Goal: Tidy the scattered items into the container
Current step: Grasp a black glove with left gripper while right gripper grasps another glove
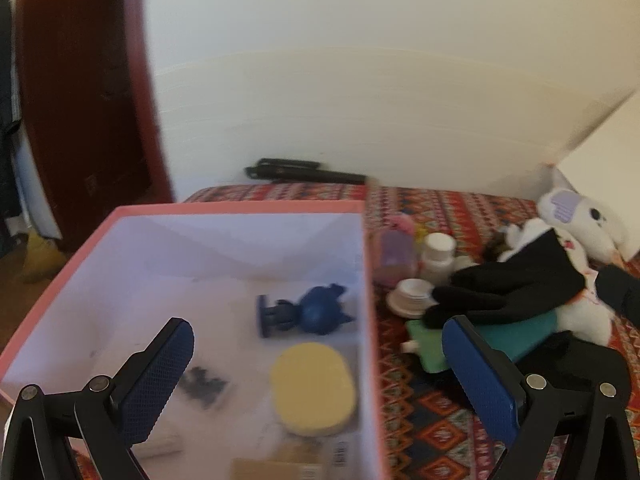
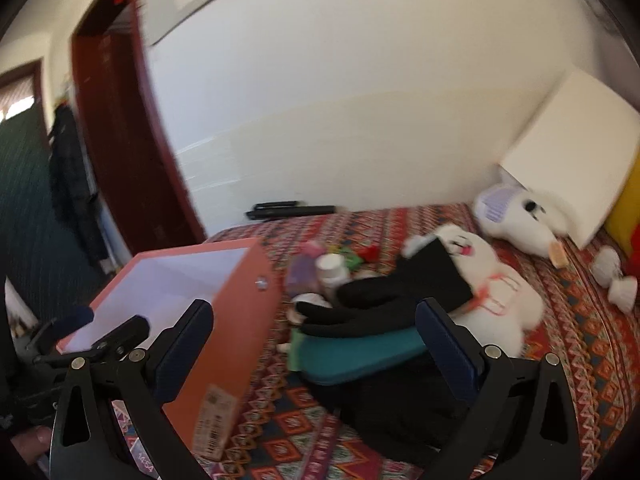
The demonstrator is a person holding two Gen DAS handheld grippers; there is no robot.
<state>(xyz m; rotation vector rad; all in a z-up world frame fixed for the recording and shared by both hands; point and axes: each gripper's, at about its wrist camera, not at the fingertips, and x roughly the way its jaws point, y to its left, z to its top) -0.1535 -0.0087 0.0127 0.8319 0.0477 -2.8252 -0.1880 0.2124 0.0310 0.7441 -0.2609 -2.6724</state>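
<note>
Both claws hang spread wide and empty: the left gripper (image 1: 316, 364) over the open pink box (image 1: 240, 208), the right gripper (image 2: 316, 344) facing the heap beside it. Already in the box lie a blue figurine (image 1: 308, 312), a yellow oval sponge (image 1: 312, 388) and a small dark scrap too blurred to name.

Out on the patterned bedspread (image 2: 580, 344) the leftovers are stacked: a black glove (image 2: 384, 300) draped over a teal case (image 2: 360, 352), a white bottle (image 2: 330, 270) and a purple-tinted one behind, with a white plush toy (image 2: 500, 300) alongside.

The risk is the stack itself. Pinch the glove alone and its limp fingers may drag the bottle over; take the case and the glove probably slides off. The box sits near the bed's edge, so a nudge could shove it off.

The saucer-like white dish (image 1: 412, 294) is half hidden by the glove, and the black cloth under the case runs out of frame.
</note>
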